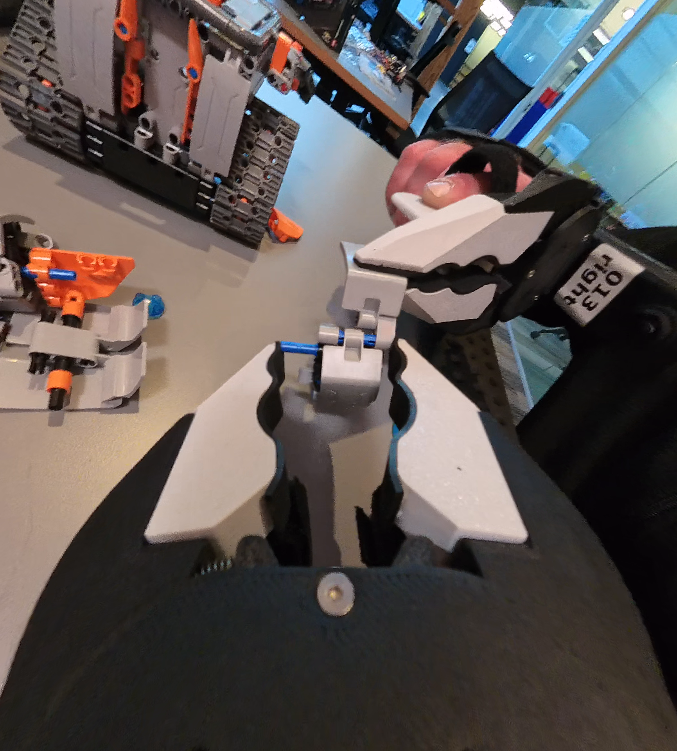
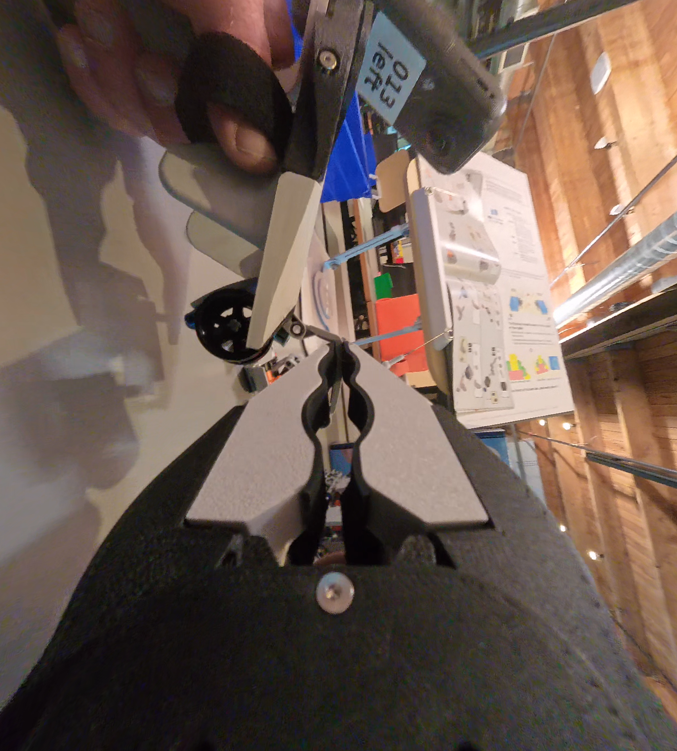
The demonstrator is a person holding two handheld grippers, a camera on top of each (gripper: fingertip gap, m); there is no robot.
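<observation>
Both grippers meet on one small grey building-brick assembly (image 1: 349,357) held above the pale tabletop (image 1: 190,292). In the left wrist view, the left gripper (image 1: 334,365) has its grey fingers (image 1: 231,439) set moderately apart with the lower grey block of that assembly gripped between their tips; a blue pin (image 1: 298,346) juts out sideways from the block and touches the near finger's tip. From the right side, the right gripper (image 1: 373,272) reaches in, its two fingers closed narrowly on the assembly's upper grey piece. A person's hand (image 1: 430,179) wraps that tool's handle behind a black strap.

From the right wrist view, the right gripper (image 2: 338,345) shows its fingertips nearly touching, pinching a thin grey edge of the piece. Just beyond, one finger of the left gripper (image 2: 284,260) slants across, and a black spoked wheel (image 2: 227,321) sits partly behind its tip; whether that wheel belongs to the held assembly cannot be told.

On the tabletop to the left lies a grey and orange sub-assembly (image 1: 64,317) with blue pins, a small translucent blue piece (image 1: 149,302) just beside it. Farther back stands a large tracked model vehicle (image 1: 145,109) in grey, black and orange, with an orange part (image 1: 284,229) touching its near track.
</observation>
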